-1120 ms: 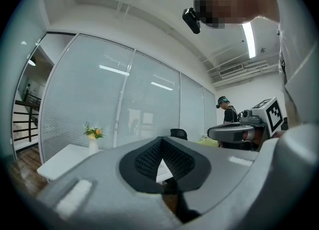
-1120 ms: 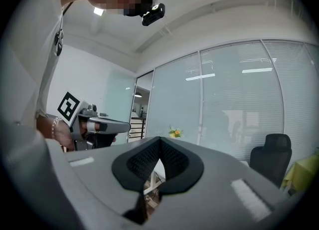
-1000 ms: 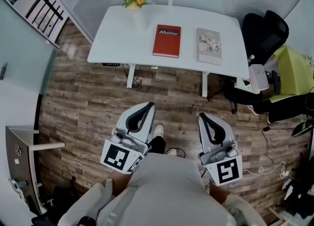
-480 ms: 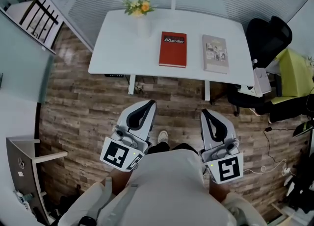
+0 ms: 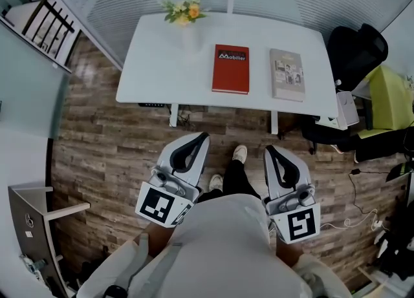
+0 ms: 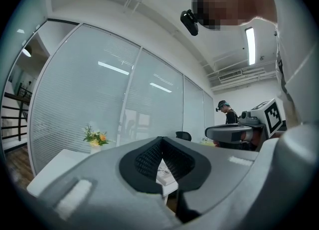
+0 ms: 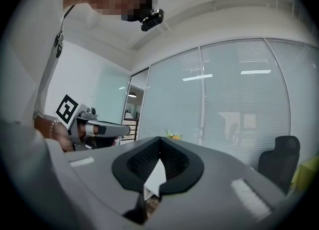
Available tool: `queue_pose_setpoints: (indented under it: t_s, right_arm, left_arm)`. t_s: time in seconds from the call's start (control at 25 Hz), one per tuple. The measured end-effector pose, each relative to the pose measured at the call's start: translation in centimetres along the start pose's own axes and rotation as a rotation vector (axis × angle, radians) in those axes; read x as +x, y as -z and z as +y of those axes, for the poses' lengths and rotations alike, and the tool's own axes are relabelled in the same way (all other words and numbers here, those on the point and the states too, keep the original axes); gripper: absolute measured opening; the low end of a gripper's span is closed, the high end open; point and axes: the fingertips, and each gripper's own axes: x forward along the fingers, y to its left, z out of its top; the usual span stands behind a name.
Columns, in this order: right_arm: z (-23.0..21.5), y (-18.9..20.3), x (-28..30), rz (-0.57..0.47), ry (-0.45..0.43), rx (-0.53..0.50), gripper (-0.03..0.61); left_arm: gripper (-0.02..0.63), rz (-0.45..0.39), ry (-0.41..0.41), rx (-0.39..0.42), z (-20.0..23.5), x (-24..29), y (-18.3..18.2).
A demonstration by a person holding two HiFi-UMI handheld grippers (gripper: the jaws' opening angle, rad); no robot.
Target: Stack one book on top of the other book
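The left gripper's (image 5: 196, 139) jaws are pressed together with nothing between them, and the right gripper's (image 5: 270, 152) jaws are likewise closed and empty. Both point level toward the table (image 5: 155, 64) and sit in the lower middle of the head view. Each carries a cube with a black-and-white square marker at its rear, left cube (image 5: 160, 205) and right cube (image 5: 296, 223).

Above them in the frame is wood-plank floor (image 5: 116, 135), then the white table at upper centre. On it lie two books, side by side and apart. The red book (image 5: 231, 68) sits at the centre with "Mobilier" in white at the top of its cover. The grey book (image 5: 287, 74) lies to its right, its cover print too small to read. Flowers (image 5: 184, 11) stand at the table's upper left, and a black chair (image 5: 359, 48) is at the right end.
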Motion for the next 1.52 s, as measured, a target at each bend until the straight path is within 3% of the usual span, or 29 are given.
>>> queue_pose_setpoints:
  t_s: [0.48,1.52]
  right_arm:
    - [-4.8,1.3,3.3,0.004,0.022,-0.028,0.005]
    - [-22.4,2.1,11.2,-0.008,-0.011,0.013,0.005]
  left_arm:
    - [0.005,-0.002,0.001,0.003,2.3,4.6,0.4]
    - [0.005,0.006,-0.036,0.032,4.9,23.5,-1.0]
